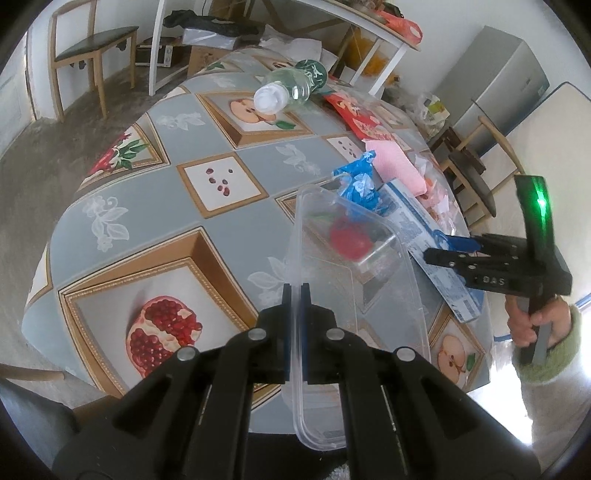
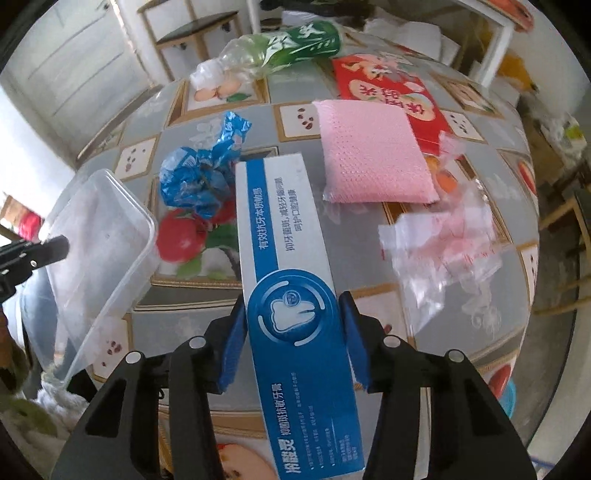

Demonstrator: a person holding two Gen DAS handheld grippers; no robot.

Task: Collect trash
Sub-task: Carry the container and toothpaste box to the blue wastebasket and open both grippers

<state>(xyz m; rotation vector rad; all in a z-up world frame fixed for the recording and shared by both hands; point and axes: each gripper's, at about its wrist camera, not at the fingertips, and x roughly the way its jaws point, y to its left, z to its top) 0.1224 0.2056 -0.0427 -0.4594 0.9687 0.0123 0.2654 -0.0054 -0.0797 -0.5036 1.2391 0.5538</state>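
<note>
My left gripper [image 1: 295, 291] is shut on the rim of a clear plastic container [image 1: 354, 280], held tilted above the table; the container also shows in the right wrist view [image 2: 99, 254]. My right gripper [image 2: 293, 314] is shut on a blue and white toothpaste box [image 2: 291, 266], which lies lengthwise between the fingers; the box also shows in the left wrist view [image 1: 424, 236]. The right gripper appears in the left wrist view [image 1: 443, 243], and the left gripper [image 2: 55, 247] at the left edge of the right wrist view.
On the fruit-patterned tablecloth [image 1: 184, 206] lie a crumpled blue wrapper [image 2: 203, 170], a pink sponge pack [image 2: 373, 155], a red packet [image 2: 391, 88], clear plastic bags [image 2: 447, 243] and a lying green-labelled bottle [image 2: 273, 48]. Chairs [image 1: 88, 40] and a white table [image 1: 369, 22] stand beyond.
</note>
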